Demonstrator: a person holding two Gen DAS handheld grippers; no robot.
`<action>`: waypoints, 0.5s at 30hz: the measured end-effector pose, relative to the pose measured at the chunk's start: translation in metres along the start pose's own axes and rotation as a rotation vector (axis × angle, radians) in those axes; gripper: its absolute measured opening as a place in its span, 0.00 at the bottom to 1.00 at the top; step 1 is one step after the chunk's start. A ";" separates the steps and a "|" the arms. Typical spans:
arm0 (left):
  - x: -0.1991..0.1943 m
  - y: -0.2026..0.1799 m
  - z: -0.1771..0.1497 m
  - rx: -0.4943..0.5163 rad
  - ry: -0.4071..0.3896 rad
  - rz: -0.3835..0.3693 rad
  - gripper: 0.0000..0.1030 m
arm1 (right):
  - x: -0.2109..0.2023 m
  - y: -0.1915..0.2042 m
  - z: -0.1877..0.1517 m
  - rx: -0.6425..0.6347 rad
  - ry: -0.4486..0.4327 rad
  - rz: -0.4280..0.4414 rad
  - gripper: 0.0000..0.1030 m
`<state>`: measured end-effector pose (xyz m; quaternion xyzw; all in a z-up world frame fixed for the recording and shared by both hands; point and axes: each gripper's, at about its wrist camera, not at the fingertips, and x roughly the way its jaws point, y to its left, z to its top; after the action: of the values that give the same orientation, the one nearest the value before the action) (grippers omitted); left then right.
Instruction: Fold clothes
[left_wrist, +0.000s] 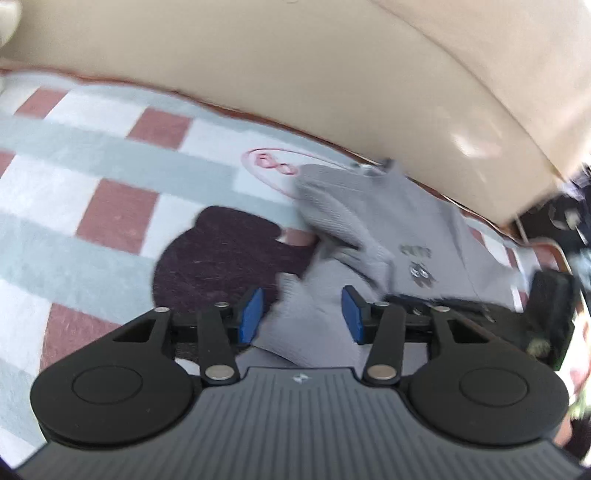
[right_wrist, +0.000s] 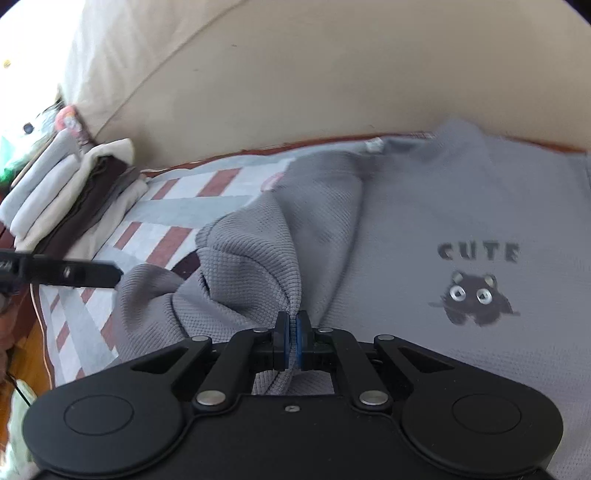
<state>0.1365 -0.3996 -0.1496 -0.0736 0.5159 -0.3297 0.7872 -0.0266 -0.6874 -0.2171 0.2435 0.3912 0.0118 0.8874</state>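
Observation:
A grey waffle-knit shirt with the word "CUTE" and a black cat print lies on a checked blanket. My right gripper is shut on a bunched fold of the shirt near its front edge, and the cloth rises in ridges from the pads. In the left wrist view the same shirt lies crumpled to the right. My left gripper stands open over a flap of it, its blue pads clear of the cloth on both sides. One of its black fingers shows at the left of the right wrist view.
A stack of folded clothes sits at the blanket's far left end. A beige sofa back runs behind the blanket. The red, white and grey-blue checks stretch left, with a dark maroon shape printed on them.

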 end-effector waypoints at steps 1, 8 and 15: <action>0.005 0.002 0.001 -0.016 0.021 -0.015 0.47 | 0.001 -0.002 0.000 0.009 0.010 -0.005 0.05; 0.049 -0.008 -0.012 0.042 0.130 -0.035 0.36 | 0.000 -0.008 0.001 0.042 0.040 0.017 0.11; -0.014 -0.015 0.026 0.256 -0.165 0.223 0.15 | -0.019 -0.032 0.006 0.101 -0.045 -0.023 0.38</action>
<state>0.1489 -0.4086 -0.1198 0.0579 0.4085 -0.2960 0.8614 -0.0410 -0.7224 -0.2154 0.2837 0.3739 -0.0235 0.8827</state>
